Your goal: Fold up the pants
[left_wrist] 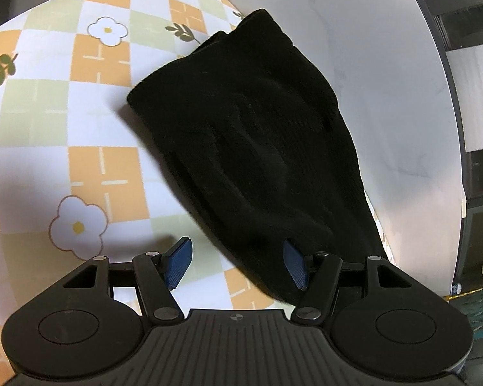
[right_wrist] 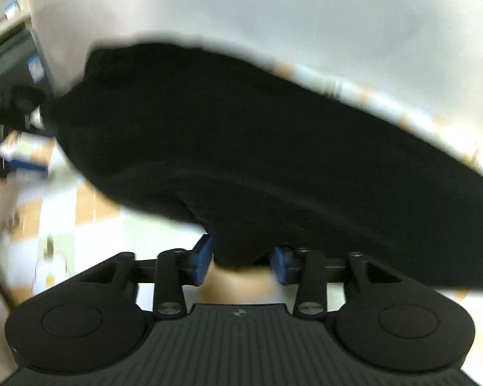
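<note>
The right gripper [right_wrist: 243, 259] pinches the black pants [right_wrist: 257, 148]; carry them low and flat. The left gripper [left_wrist: 236, 265] is open, holding nothing.

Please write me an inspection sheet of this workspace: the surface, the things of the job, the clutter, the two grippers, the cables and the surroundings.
Surface: white table partly covered by a checked flower-print cloth.
Job's things: black pants, folded into a long shape, lying across the cloth's edge onto the bare table.
Clutter: nothing seen on the table.
Grippers: left gripper open, over the pants' near end, not pinching it; right gripper shut on a bunch of the pants; that view is blurred.
Cables: nothing seen.
Surroundings: dark shelving past the table edge; blurred boxes in the right view.
</note>
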Available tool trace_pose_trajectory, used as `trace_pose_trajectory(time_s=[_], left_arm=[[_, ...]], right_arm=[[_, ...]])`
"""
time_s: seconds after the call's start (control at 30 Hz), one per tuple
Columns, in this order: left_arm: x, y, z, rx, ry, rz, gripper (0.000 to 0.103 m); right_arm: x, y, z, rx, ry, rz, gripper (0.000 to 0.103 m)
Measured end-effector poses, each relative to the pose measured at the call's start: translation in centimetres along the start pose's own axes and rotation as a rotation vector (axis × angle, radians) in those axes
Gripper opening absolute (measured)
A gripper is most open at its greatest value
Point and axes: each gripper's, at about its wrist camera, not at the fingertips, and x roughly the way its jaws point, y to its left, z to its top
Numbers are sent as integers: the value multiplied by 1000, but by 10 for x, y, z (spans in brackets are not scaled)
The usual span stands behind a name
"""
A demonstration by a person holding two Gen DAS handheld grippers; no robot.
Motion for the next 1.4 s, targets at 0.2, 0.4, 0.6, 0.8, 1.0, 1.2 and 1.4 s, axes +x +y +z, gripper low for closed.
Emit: trace_pose_trajectory(time_s=[0.2, 0.4, 0.6, 0.8, 1.0, 1.2, 1.4], left_arm=[[5, 10, 4, -35, -15, -5, 64], [4, 13, 6, -61, -37, 1, 64], [0, 20, 7, -100, -48, 16, 64], [3, 33, 18, -214, -95, 7, 69], [11, 43, 37, -331, -162, -7, 71], [14, 43, 57, -347, -235, 45, 49], [-4, 37, 52, -285, -272, 88, 37]], right_arm=[[8, -10, 10, -29, -35, 21, 44], [36, 4, -4, -60, 75, 97, 53], [5, -11, 1, 48, 99, 166, 15], [-23, -41, -9, 225, 86, 258, 14], [-31, -39, -24, 232, 97, 258, 14], [-38, -39, -31, 218, 136, 264, 13], [-31, -30, -43, 208, 210, 284, 13]])
